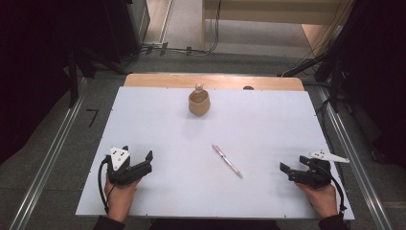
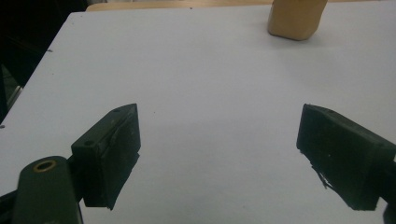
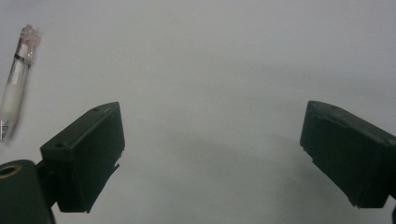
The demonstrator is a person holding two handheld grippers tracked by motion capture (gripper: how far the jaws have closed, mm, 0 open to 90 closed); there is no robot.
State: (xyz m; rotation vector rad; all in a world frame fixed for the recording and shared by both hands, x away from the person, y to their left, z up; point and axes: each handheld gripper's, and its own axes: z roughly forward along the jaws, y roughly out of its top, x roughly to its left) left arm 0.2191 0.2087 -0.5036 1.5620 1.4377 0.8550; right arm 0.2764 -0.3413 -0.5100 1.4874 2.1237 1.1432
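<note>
pen point(image 1: 227, 161) lies diagonally mid-counter, tip end toward the right gripper point(image 1: 291, 171), which sits nearer (left gripper point(image 1: 143, 162) is further off). both sets of jaws wide apart, holding nothing. wooden cup point(image 1: 198, 102) stands at the far edge.

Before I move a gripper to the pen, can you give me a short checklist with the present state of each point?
1. Right gripper open, nothing between its jaws: ok.
2. Left gripper open, nothing between its jaws: ok.
3. Pen lies flat on the white table, apart from both grippers: ok.
4. Path from the right gripper to the pen free of other things: ok.
5. Wooden cup stands upright near the far edge, well away from the pen: ok.
6. What the small thing in the cup is: cannot tell.
</note>
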